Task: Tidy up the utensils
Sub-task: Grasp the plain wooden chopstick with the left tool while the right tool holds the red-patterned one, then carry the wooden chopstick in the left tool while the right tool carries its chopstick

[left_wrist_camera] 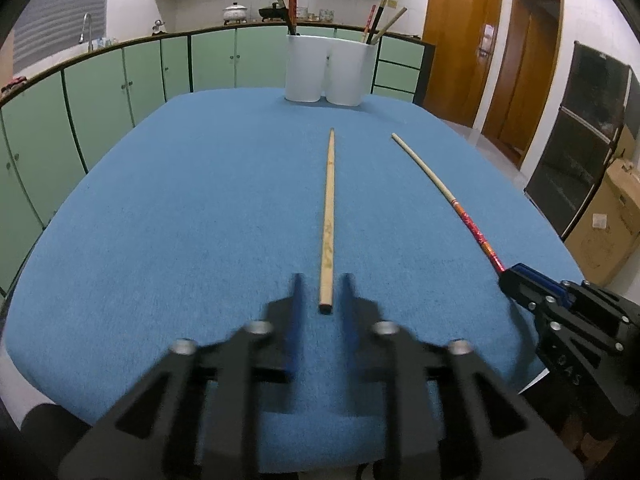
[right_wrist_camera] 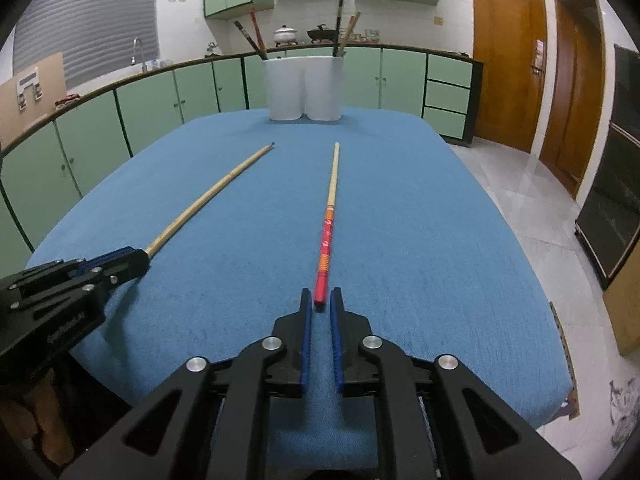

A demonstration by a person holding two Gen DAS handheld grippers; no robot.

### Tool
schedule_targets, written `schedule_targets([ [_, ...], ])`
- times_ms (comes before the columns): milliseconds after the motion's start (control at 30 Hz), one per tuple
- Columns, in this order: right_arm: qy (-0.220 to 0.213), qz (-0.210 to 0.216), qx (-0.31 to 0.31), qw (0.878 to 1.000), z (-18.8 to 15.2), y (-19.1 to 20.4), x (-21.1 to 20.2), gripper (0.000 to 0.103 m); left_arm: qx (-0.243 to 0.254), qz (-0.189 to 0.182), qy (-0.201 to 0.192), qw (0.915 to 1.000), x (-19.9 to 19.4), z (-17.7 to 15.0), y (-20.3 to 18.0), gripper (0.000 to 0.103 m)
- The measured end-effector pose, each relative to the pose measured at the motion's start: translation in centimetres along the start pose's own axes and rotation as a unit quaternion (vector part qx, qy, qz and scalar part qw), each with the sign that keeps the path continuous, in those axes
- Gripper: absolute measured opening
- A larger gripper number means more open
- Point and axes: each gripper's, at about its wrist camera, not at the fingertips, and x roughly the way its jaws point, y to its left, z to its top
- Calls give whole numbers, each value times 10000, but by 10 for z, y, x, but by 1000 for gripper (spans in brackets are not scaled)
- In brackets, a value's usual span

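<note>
A plain wooden chopstick [left_wrist_camera: 328, 200] lies on the blue cloth, pointing toward a white twin-cup holder [left_wrist_camera: 304, 68] at the far edge. My left gripper [left_wrist_camera: 322, 278] straddles its near end with cloth showing on both sides, so it is open. A chopstick with a red patterned handle [right_wrist_camera: 325, 248] lies parallel to the right. My right gripper [right_wrist_camera: 320, 292] has that red end between its fingertips with only slim gaps, narrowly open. Each gripper also appears in the other's view: the right gripper [left_wrist_camera: 510, 274] and the left gripper [right_wrist_camera: 140, 258].
The holder [right_wrist_camera: 304, 88] contains several upright chopsticks in both cups. The blue-covered table [left_wrist_camera: 180, 200] ends close behind the holder. Green cabinets [left_wrist_camera: 100, 92] run along the back, wooden doors [right_wrist_camera: 508, 52] stand at right, and a cardboard box [left_wrist_camera: 608, 220] sits on the floor.
</note>
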Motion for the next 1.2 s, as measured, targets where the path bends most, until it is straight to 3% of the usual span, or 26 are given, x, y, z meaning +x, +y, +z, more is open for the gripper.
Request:
schedule_targets([
  [67, 2, -10, 2, 10000, 1, 2, 1, 11, 16, -6, 3, 10000, 3, 1, 2, 34],
  [167, -7, -12, -7, 10000, 2, 2, 3, 11, 62, -138, -24, 9999, 5, 2, 5, 30],
  [200, -8, -6, -9, 10000, 2, 2, 3, 11, 64, -200, -12, 9998, 5, 2, 6, 14],
  [233, -5, 5, -2, 10000, 3, 2, 3, 10, 70, -250, 4, 9997, 6, 2, 6, 6],
  [300, 3, 36, 27, 10000, 5, 2, 3, 6, 58, -338, -4, 9994, 4, 3, 5, 6],
  [633, -481, 85, 281, 9984, 31, -8, -48, 6, -92, -523, -153, 9985, -43, 30, 2, 6],
  [900, -661, 222, 173, 9974, 72, -10, -89, 6, -97, -476, -436, 9979, -94, 64, 3, 6],
  [1200, -720, 390, -30, 9966, 118, -7, -107, 6, 85, -563, -720, 9958, -130, 97, -1, 6],
])
